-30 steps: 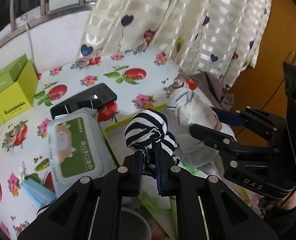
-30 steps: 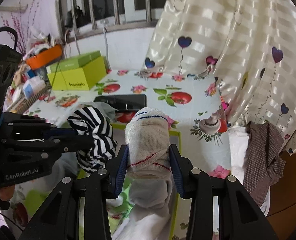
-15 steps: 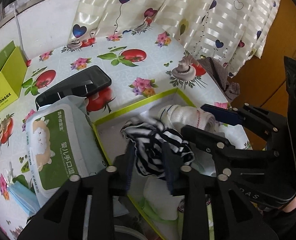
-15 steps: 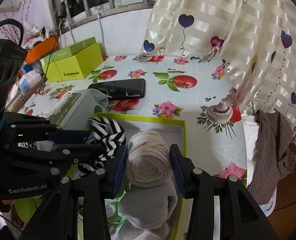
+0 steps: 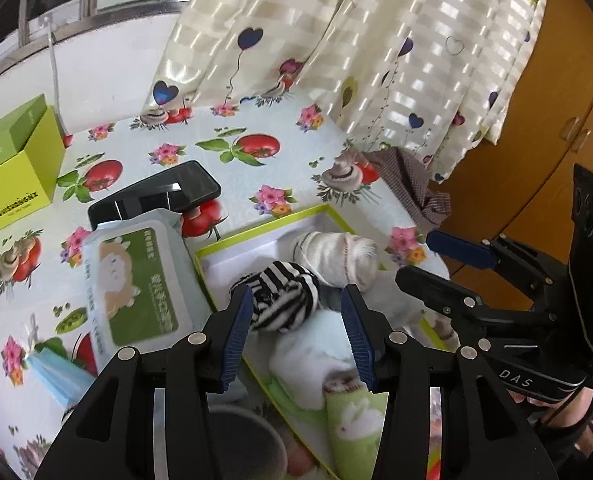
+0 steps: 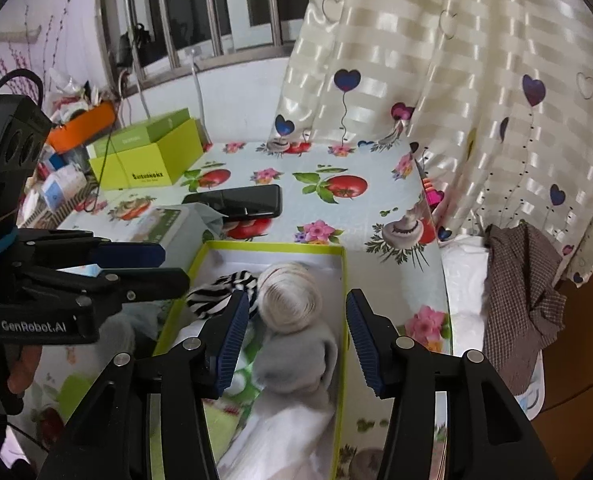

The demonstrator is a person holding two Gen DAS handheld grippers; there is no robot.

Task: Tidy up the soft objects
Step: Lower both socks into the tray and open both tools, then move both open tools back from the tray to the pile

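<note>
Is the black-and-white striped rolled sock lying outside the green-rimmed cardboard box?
No: the black-and-white striped rolled sock lies inside the green-rimmed cardboard box, beside the cream rolled sock.

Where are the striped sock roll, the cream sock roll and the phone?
striped sock roll (image 5: 284, 300), left wrist view, middle of the bundle.
cream sock roll (image 6: 290, 298), right wrist view, its coiled end.
phone (image 5: 156, 196), left wrist view, middle of the dark screen.
</note>
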